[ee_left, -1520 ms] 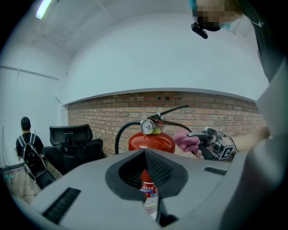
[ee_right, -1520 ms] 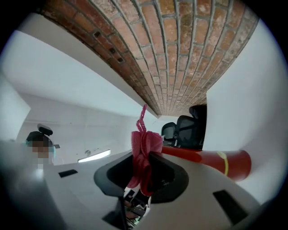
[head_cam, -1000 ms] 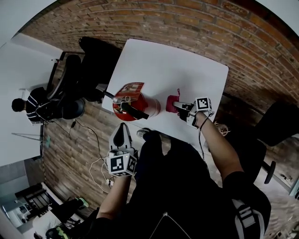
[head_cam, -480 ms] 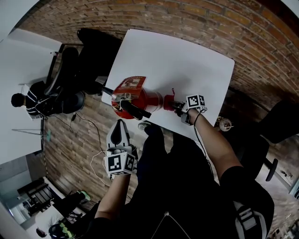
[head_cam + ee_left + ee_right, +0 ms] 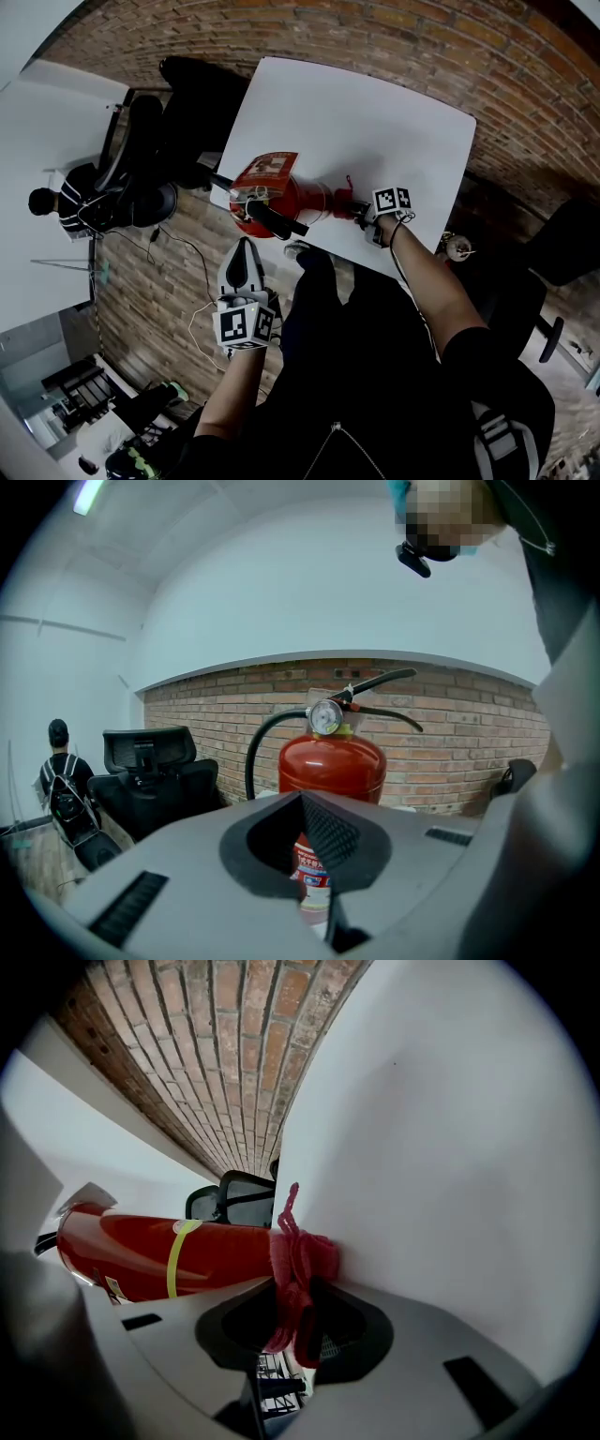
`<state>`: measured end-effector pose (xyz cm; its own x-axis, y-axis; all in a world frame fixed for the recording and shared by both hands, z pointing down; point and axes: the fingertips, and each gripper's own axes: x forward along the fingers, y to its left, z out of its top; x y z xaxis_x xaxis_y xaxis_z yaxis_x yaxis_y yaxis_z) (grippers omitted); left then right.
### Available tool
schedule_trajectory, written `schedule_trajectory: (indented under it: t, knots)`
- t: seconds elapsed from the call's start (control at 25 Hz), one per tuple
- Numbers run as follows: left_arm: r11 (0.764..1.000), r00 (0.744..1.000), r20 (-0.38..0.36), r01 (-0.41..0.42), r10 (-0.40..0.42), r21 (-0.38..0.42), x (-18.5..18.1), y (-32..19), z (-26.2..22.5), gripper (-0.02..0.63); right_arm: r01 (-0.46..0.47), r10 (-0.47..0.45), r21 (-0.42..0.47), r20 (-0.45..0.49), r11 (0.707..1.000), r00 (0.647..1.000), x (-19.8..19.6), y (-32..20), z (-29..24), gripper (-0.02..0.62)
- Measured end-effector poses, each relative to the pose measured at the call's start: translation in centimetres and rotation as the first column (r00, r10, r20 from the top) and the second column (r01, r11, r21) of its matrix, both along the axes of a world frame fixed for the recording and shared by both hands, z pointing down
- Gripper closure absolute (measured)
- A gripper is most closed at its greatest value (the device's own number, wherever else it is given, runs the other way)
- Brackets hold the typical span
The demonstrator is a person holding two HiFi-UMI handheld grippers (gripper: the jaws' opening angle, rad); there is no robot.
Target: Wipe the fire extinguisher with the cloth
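A red fire extinguisher [image 5: 277, 198] stands near the front left edge of the white table [image 5: 375, 122], with a black hose, a lever and a gauge on top. My right gripper [image 5: 364, 210] is shut on a red cloth [image 5: 343, 201] and holds it against the cylinder's right side. In the right gripper view the cloth [image 5: 300, 1255] bunches between the jaws [image 5: 291, 1321] and touches the extinguisher [image 5: 159, 1251]. My left gripper [image 5: 246, 253] hovers off the table's edge, below the extinguisher, shut and holding nothing. From the left gripper [image 5: 314, 855] view the extinguisher [image 5: 330, 766] stands straight ahead.
Black office chairs [image 5: 187, 103] stand left of the table, and another [image 5: 553, 248] at the right. A person [image 5: 70, 202] sits at a second white table [image 5: 47, 122] on the left. Cables [image 5: 202, 319] lie on the brick floor.
My right gripper has carried the cloth leftward across the table until it meets the extinguisher's side. The left gripper has barely moved.
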<state>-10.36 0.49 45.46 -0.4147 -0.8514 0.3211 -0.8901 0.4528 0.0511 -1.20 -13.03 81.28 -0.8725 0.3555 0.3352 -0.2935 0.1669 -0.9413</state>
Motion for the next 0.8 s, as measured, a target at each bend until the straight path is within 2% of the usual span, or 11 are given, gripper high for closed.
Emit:
schedule_trajectory:
  t: [0.4,0.8]
  knots:
    - [1.0,1.0,-0.003,0.016,-0.016,0.01,0.0,0.0,0.2,0.577,-0.008,0.008,-0.003,0.058,1.0,0.998,-1.3,0.4,-0.7,0.492]
    - [0.999,0.999,-0.013,0.033,-0.032,0.026,0.0,-0.2,0.4,0.577,-0.009,0.015,-0.039,0.153,0.999,0.988,-1.6,0.3,-5.1,0.492]
